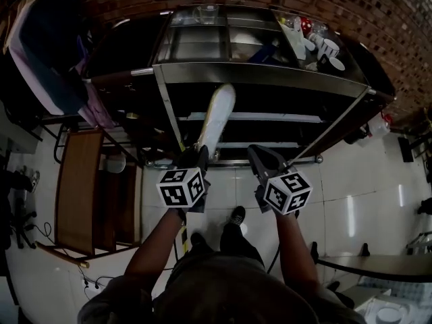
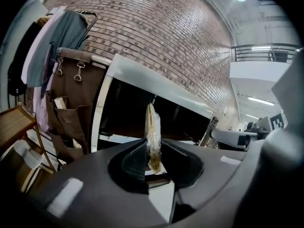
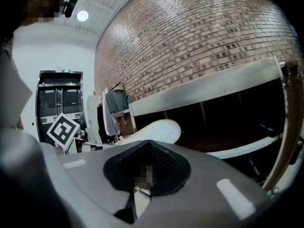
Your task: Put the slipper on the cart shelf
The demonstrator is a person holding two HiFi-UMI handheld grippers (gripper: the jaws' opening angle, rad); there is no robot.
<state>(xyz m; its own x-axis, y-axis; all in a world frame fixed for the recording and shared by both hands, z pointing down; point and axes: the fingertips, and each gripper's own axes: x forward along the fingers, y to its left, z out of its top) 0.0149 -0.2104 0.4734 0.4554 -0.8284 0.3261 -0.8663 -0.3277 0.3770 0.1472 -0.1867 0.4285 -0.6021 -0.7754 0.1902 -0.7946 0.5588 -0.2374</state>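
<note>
Grey jaws of our left gripper (image 1: 197, 155) pinch the lower end of the pale slipper (image 2: 152, 127), which juts up past them at frame centre, before the dark cart shelf (image 1: 270, 117). Our right gripper (image 1: 260, 159), just beside, is closed on nothing.

Pale flat slipper in clear wrap (image 1: 217, 117): near end between the jaws of the left gripper (image 1: 198, 155), the rest running ahead of it. Dark metal shelf cart (image 1: 270, 75) ahead of both grippers. Right gripper (image 1: 260, 155) just right of the left, apart. White objects (image 1: 322, 46) on cart top, ahead-right of right gripper. Hanging clothes (image 1: 47, 52) ahead-left of left gripper. Brown wooden frame (image 1: 77, 187) on its left.
</note>
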